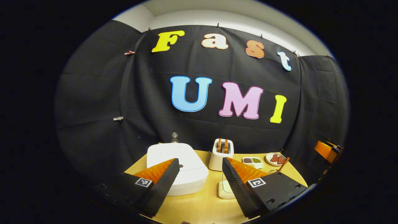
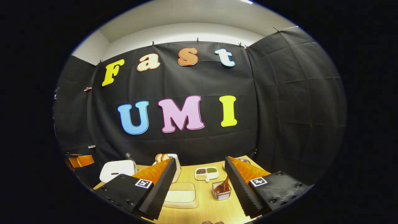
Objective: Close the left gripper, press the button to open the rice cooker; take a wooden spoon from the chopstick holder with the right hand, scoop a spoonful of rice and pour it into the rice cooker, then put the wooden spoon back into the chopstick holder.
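Here both hand-held grippers hang wide open over the tabletop [image 1: 205, 205], holding nothing.

Ahead of our left hand-held gripper [image 1: 200, 166], the closed white rice cooker [image 1: 178, 168] sits just behind its left finger, near the toaster [image 1: 220, 154]. In the right gripper view, we see the right hand-held gripper [image 2: 200, 168] framing the tray of rice [image 2: 182, 194] and, just beside its right finger, the clear chopstick holder [image 2: 221, 190] with the wooden spoon [image 2: 223, 186] resting in it. The divided dish [image 2: 206, 173] lies farther back, and the rice cooker is well off to the left.
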`<control>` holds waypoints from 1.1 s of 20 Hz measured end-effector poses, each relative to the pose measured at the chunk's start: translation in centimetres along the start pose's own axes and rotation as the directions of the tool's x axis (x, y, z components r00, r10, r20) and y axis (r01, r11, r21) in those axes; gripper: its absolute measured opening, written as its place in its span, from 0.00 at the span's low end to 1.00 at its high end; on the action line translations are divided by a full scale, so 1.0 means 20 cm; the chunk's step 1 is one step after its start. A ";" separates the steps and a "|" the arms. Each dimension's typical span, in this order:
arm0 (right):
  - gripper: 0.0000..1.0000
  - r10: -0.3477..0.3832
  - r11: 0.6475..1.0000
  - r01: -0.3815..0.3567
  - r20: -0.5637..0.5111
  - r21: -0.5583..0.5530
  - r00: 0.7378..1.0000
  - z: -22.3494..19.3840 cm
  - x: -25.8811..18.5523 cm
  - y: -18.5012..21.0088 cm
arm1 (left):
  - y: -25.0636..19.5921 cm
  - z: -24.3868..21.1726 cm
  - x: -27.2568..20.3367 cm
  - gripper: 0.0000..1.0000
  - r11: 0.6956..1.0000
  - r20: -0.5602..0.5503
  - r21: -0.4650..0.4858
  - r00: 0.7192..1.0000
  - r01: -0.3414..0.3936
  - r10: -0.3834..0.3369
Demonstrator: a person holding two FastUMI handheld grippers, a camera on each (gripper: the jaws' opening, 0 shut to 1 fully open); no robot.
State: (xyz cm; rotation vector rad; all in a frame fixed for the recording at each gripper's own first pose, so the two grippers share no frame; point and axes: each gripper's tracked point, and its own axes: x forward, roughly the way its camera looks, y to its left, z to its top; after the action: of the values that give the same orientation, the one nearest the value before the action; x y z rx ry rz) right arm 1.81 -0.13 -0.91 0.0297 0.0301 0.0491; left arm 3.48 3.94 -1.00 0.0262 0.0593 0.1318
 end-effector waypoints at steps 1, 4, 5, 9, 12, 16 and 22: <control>0.98 0.006 1.000 -0.007 -0.012 -0.004 1.000 -0.01 0.00 0.01 | 0.02 0.00 0.03 0.96 1.000 -0.013 -0.004 1.000 -0.001 0.001; 0.98 0.025 0.999 -0.026 -0.031 -0.030 0.999 -0.05 0.00 0.00 | 0.11 -0.03 0.13 0.78 1.000 -0.053 0.016 0.999 -0.009 0.010; 0.98 0.027 0.999 -0.028 -0.041 -0.037 0.999 -0.07 0.01 0.00 | 0.13 -0.04 0.16 0.72 1.000 -0.064 0.021 0.998 -0.012 0.013; 0.98 0.019 0.997 -0.024 -0.075 -0.071 0.997 -0.13 0.05 -0.05 | 0.21 -0.13 0.28 0.49 1.000 -0.139 -0.009 0.990 0.020 -0.021; 0.98 0.033 0.996 -0.041 -0.093 -0.084 0.995 -0.16 0.06 -0.06 | 0.33 -0.18 0.39 0.20 0.999 -0.171 0.032 0.985 -0.003 0.009; 0.98 0.041 0.996 -0.048 -0.104 -0.073 0.994 -0.18 0.09 -0.08 | 0.48 -0.24 0.56 0.07 0.997 -0.218 0.055 0.973 -0.060 0.071; 0.98 0.047 0.998 -0.052 -0.134 -0.031 0.990 -0.24 0.13 -0.11 | 0.41 -0.40 0.80 0.10 1.000 -0.311 0.022 0.950 0.020 -0.013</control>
State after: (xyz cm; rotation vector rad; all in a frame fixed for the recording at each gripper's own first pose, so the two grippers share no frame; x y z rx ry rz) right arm 4.44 -2.14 -5.79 -0.0076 0.1622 0.1011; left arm 17.83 14.38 -9.72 0.0294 0.3771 0.1175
